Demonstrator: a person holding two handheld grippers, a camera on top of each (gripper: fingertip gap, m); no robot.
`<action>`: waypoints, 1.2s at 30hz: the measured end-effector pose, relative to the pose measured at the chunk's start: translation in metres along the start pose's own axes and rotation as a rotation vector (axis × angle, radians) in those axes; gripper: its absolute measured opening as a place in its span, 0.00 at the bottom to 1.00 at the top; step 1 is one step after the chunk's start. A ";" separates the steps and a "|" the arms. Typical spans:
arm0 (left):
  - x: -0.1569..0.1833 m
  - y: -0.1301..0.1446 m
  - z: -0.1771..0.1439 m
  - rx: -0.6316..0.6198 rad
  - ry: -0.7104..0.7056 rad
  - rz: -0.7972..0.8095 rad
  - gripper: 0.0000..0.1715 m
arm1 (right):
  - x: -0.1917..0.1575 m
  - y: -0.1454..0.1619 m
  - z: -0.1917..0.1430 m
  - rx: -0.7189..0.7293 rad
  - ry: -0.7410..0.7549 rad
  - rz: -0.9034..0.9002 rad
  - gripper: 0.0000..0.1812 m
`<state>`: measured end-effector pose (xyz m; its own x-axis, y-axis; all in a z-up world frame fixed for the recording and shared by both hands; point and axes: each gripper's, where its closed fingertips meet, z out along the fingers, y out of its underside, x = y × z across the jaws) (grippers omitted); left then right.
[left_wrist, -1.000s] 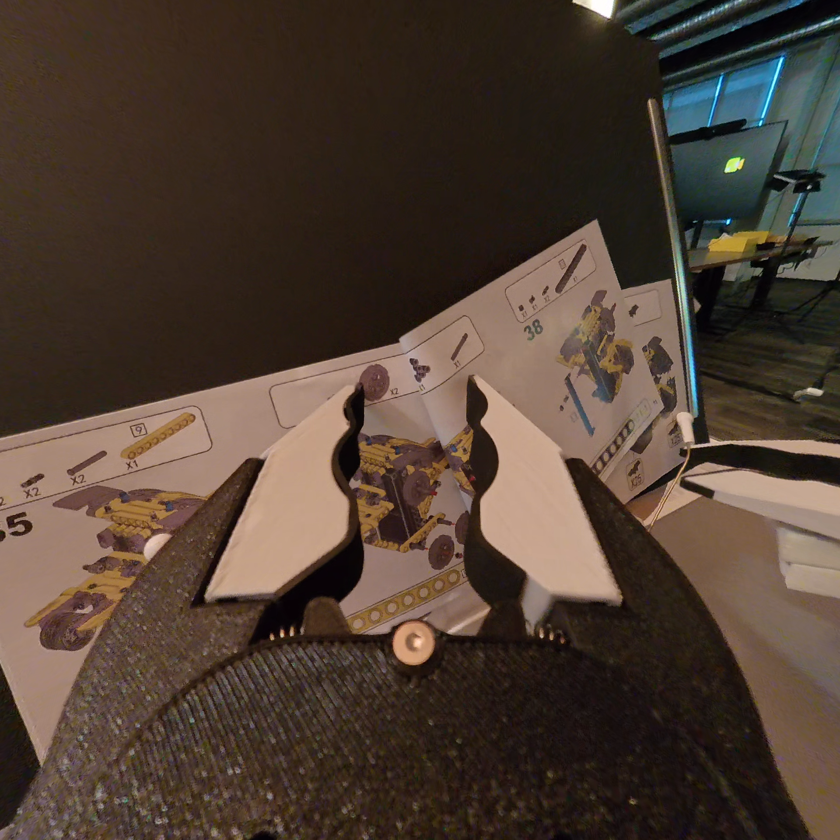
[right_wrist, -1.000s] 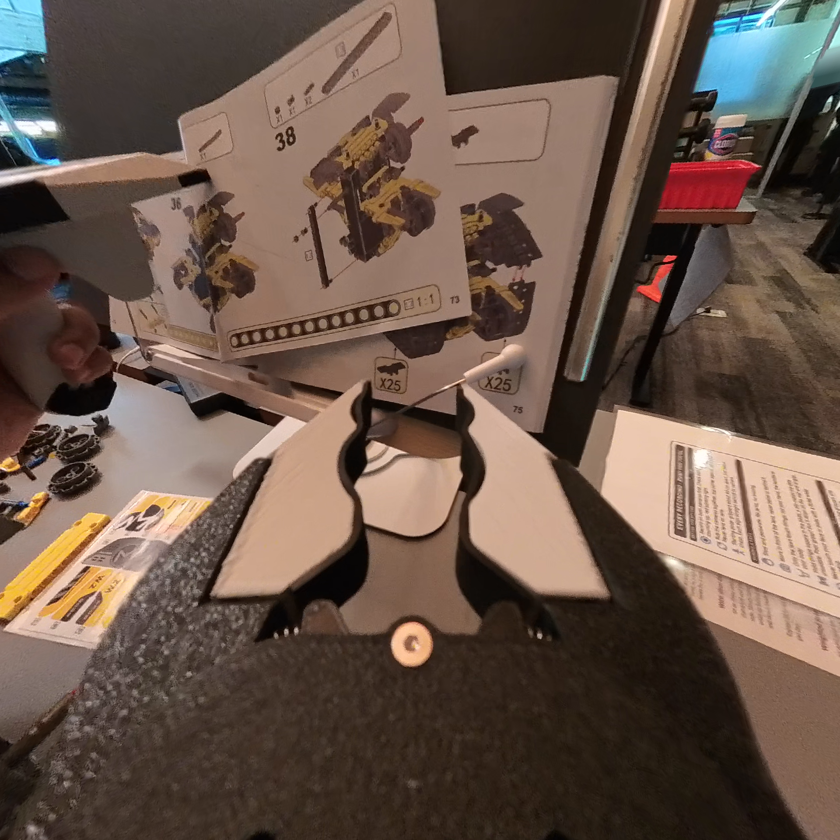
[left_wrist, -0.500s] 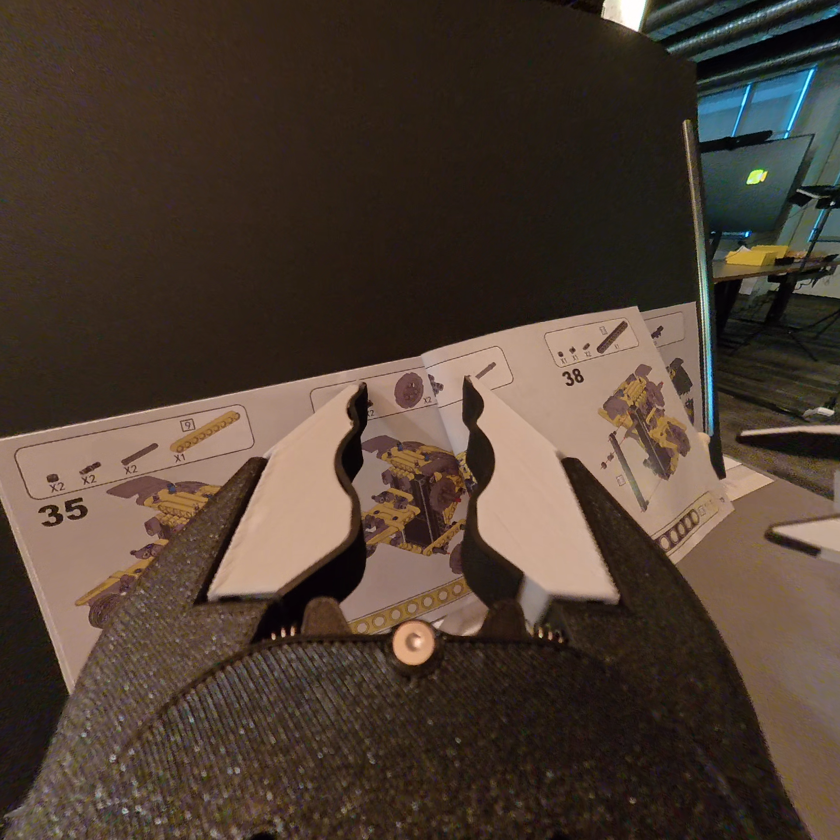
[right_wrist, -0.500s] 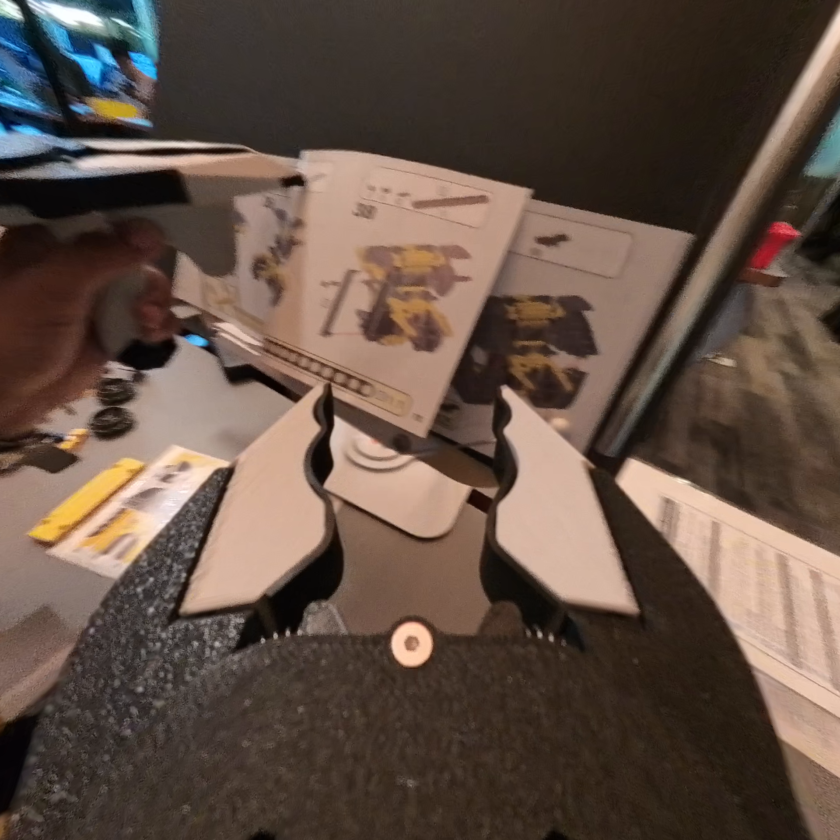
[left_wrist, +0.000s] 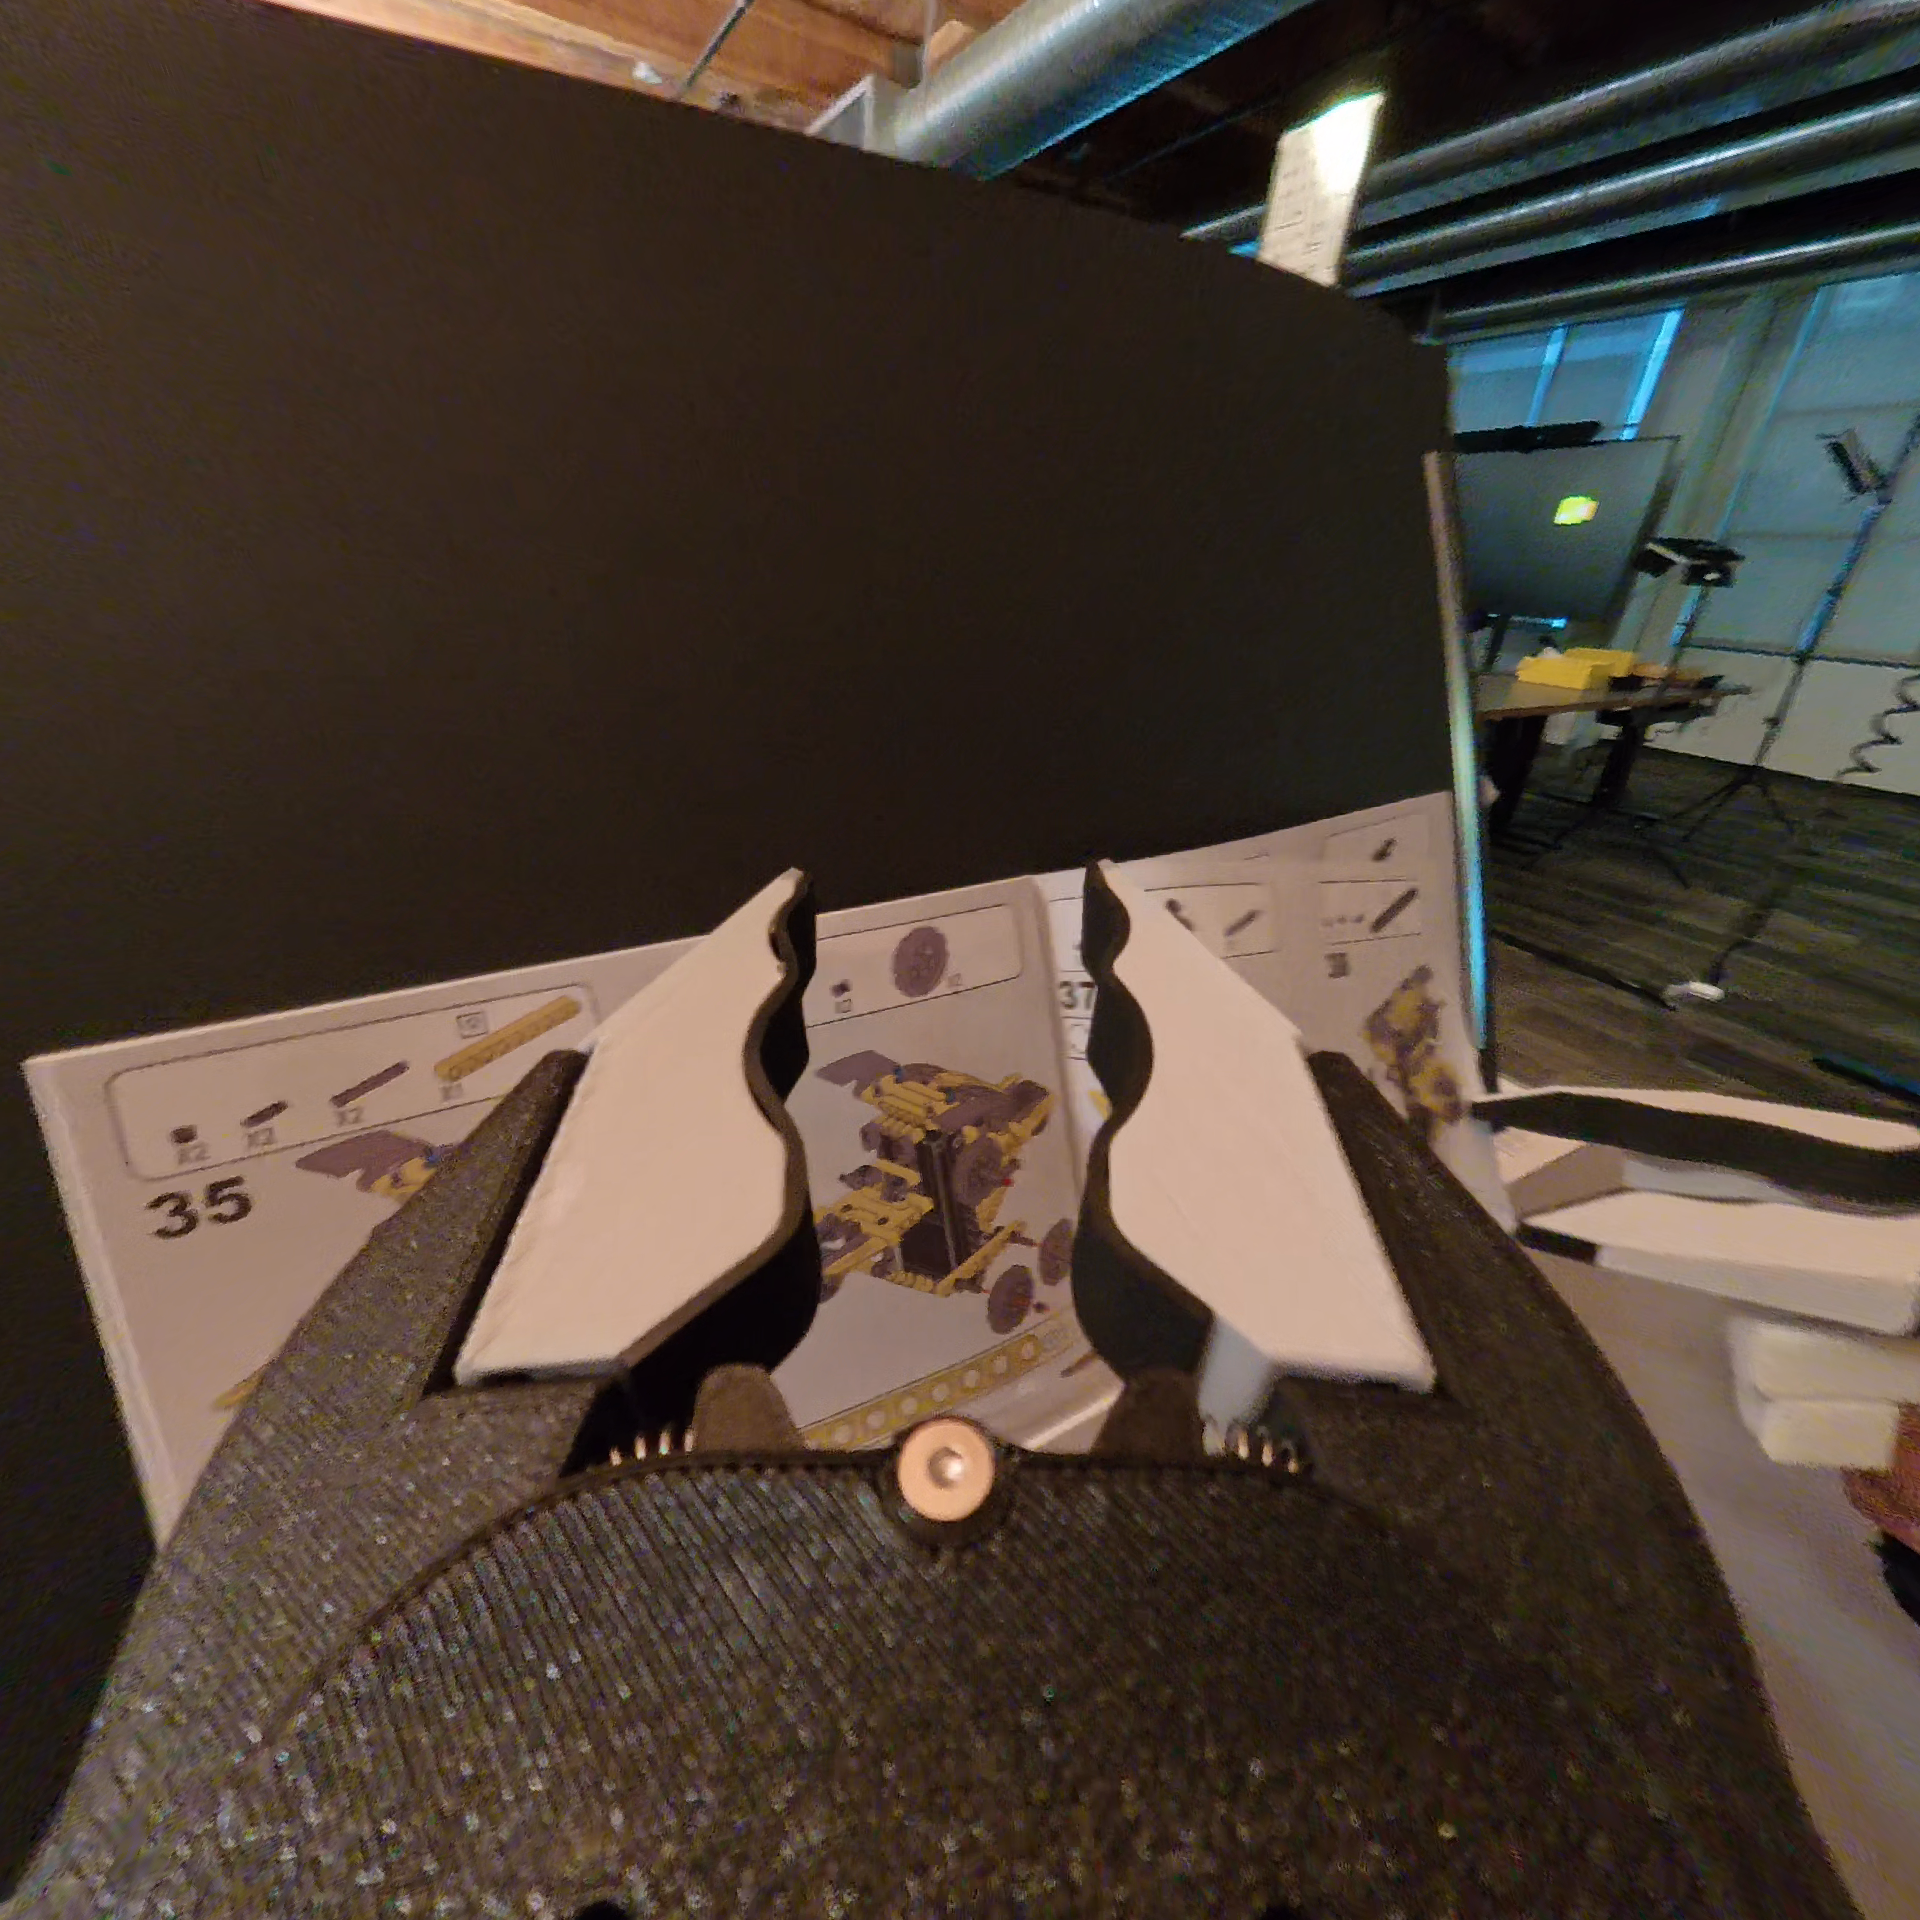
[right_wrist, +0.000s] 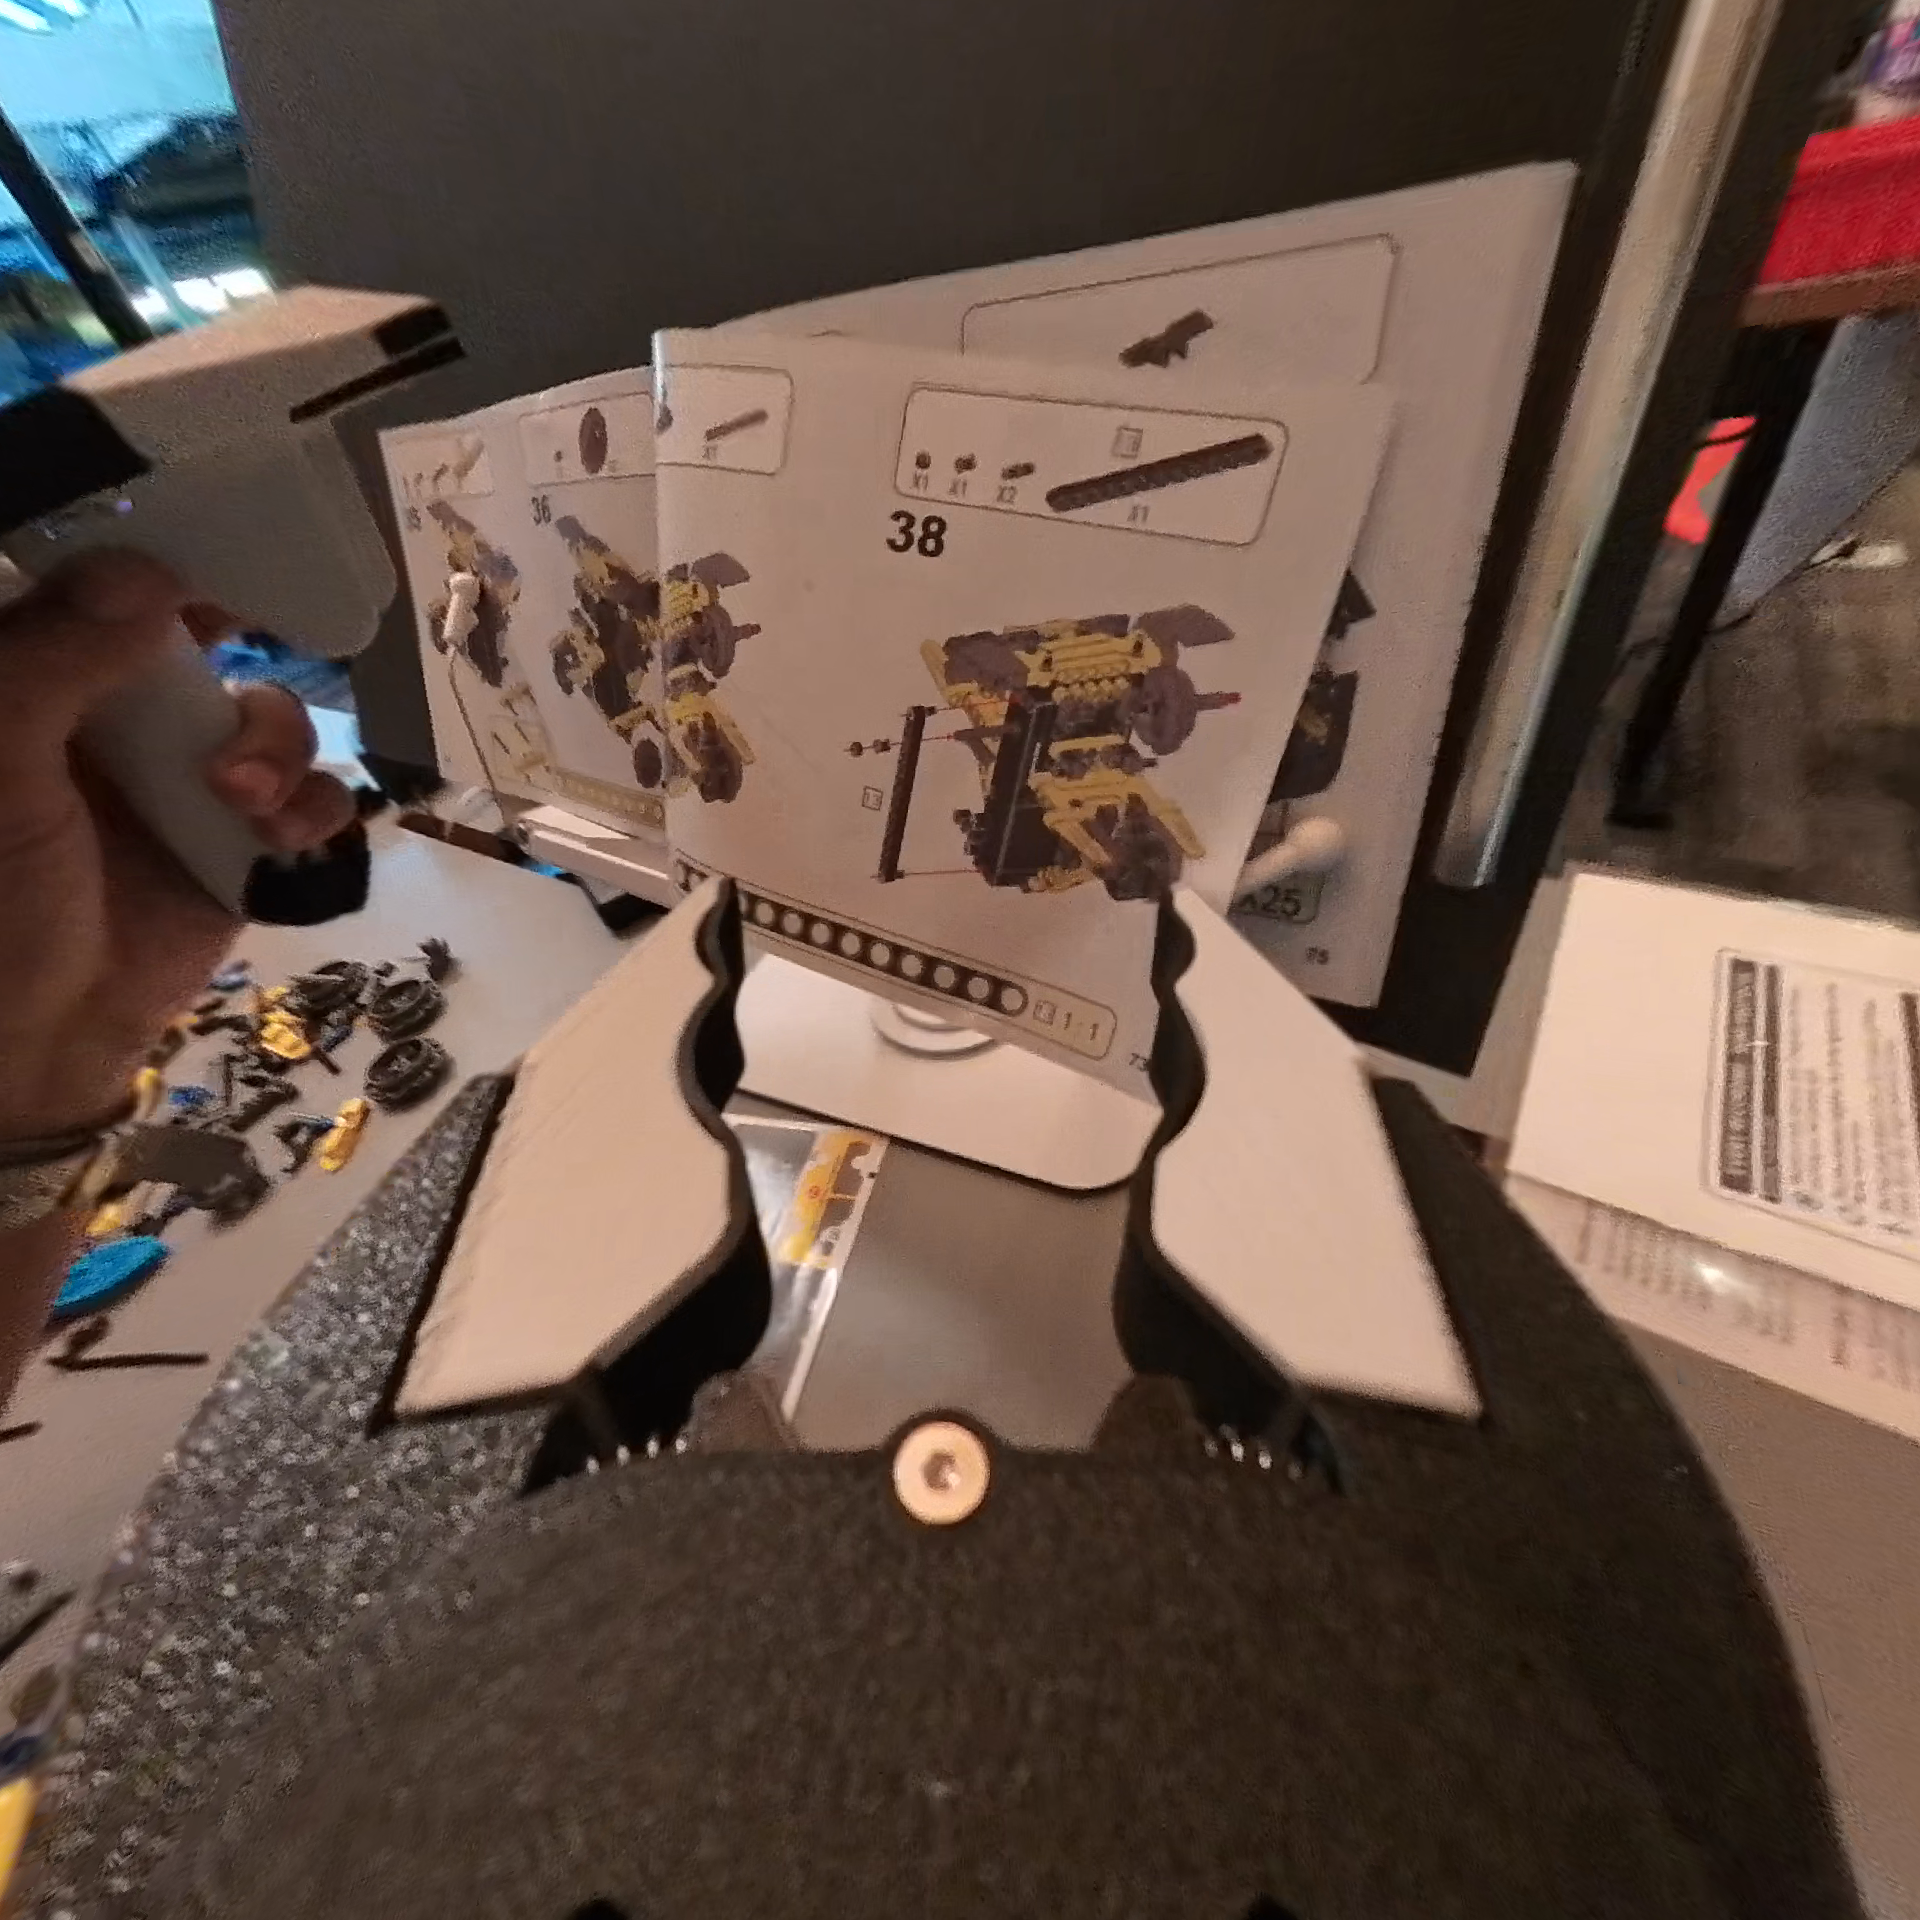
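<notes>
An open building-instruction booklet (left_wrist: 914, 1174) with pictures of a yellow and black vehicle leans upright against a black panel (left_wrist: 727, 520). My left gripper (left_wrist: 945, 894) is open and empty, pointing at the booklet's left pages from a short way off. My right gripper (right_wrist: 943, 899) is open wide and empty, its tips just below the lower edge of a loose right-hand page (right_wrist: 1039, 675). The right gripper's fingers (left_wrist: 1714, 1143) show at the right of the left wrist view. A hand (right_wrist: 94, 831) holds the left gripper's handle at the left of the right wrist view.
Loose black, yellow and blue building parts (right_wrist: 312, 1039) lie on the grey table (right_wrist: 499, 935) at left. A white stand base (right_wrist: 935, 1122) sits under the booklet, with a yellow sticker sheet (right_wrist: 821, 1195) in front. A printed sheet (right_wrist: 1766, 1091) lies at right beside a metal post (right_wrist: 1621, 416).
My right gripper has opened wider and drawn back from the booklet. The raised right-hand page has dropped back flatter. My left gripper has pulled back and tilted up, still open.
</notes>
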<state>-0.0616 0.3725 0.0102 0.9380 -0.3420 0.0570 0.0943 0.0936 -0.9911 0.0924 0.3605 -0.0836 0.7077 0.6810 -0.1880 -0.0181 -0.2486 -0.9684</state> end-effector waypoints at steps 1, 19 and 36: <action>0.007 -0.001 0.000 0.002 0.036 0.003 0.31 | 0.000 -0.001 -0.001 0.004 -0.007 0.017 0.44; 0.103 0.061 0.005 -0.206 0.305 0.602 0.52 | 0.025 -0.006 -0.022 -0.085 0.073 -0.017 0.47; 0.068 0.019 -0.009 -0.144 0.256 0.365 0.47 | -0.039 -0.011 -0.026 -0.041 -0.340 0.050 0.00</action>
<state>0.0012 0.3424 -0.0062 0.7868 -0.5325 -0.3122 -0.2910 0.1260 -0.9484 0.0831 0.3190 -0.0610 0.4302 0.8562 -0.2861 -0.0135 -0.3108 -0.9504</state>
